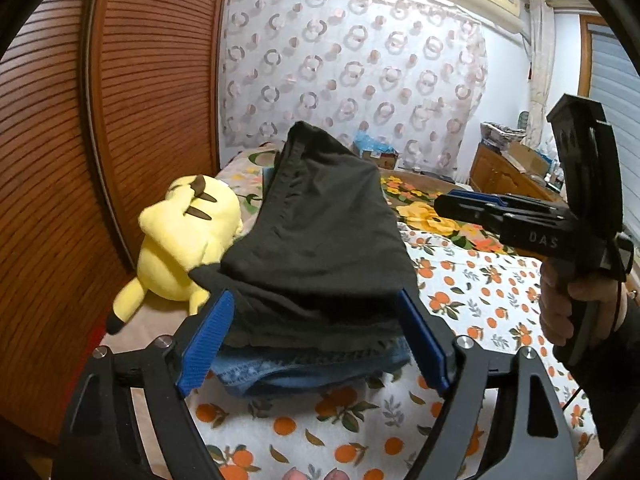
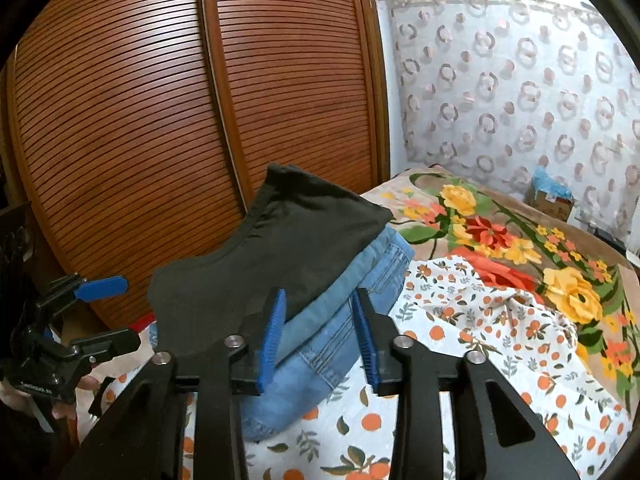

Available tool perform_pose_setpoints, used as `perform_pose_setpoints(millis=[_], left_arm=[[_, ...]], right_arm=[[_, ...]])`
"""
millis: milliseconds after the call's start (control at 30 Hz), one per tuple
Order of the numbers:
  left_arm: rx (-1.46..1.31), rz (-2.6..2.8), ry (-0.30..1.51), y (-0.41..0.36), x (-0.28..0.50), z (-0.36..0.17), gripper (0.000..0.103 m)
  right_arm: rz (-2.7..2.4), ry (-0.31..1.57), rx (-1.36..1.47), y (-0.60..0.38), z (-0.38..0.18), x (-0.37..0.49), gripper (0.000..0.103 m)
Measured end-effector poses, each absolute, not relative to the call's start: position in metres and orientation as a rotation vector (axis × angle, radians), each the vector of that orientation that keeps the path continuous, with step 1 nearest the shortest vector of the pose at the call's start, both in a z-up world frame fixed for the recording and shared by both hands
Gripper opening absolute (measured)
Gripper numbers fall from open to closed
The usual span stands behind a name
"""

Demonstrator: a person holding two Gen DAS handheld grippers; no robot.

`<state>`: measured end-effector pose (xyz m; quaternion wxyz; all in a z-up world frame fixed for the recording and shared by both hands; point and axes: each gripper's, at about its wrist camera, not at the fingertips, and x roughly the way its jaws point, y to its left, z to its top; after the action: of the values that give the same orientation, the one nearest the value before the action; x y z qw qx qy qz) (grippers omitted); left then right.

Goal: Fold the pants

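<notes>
black knit pants (image 1: 320, 232) on denim (image 1: 304, 364)

A bed (image 2: 500, 216) filled the lower right of both views, spread with a flowered blanket (image 2: 520, 240) and an orange-print sheet (image 2: 480, 320). At centre, folded jeans (image 2: 320, 344) lay on the sheet under dark pants (image 2: 280, 248). A yellow plush toy (image 1: 180, 248) lay at centre left.
</notes>
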<state>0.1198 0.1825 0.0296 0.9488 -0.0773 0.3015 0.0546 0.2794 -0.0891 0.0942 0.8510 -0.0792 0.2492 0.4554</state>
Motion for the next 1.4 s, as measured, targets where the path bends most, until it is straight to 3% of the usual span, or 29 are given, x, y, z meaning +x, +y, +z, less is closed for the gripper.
perform_pose_setpoints(millis=[100, 200, 433, 567, 867, 1400], left_arm=[[-0.152, 0.110, 0.623, 0.179, 0.116, 0.027, 0.084], [-0.142, 0.099, 0.631, 0.173, 0.111, 0.025, 0.084], [-0.132, 0.071, 0.613, 0.163, 0.099, 0.027, 0.084], [-0.123, 0.052, 0.601, 0.155, 0.094, 0.029, 0.084], [-0.079, 0.024, 0.584, 0.130, 0.090, 0.031, 0.084], [-0.058, -0.074, 0.589, 0.076, 0.086, 0.023, 0.084]], right_arm=[[0.950, 0.526, -0.166, -0.093, 0.093, 0.273, 0.040], [0.937, 0.524, -0.170, -0.096, 0.093, 0.265, 0.048], [0.871, 0.504, -0.157, -0.109, 0.093, 0.239, 0.086], [0.804, 0.501, -0.167, -0.119, 0.091, 0.222, 0.095], [0.691, 0.459, -0.145, -0.157, 0.091, 0.170, 0.101], [0.561, 0.443, -0.098, -0.221, 0.079, 0.088, 0.102]])
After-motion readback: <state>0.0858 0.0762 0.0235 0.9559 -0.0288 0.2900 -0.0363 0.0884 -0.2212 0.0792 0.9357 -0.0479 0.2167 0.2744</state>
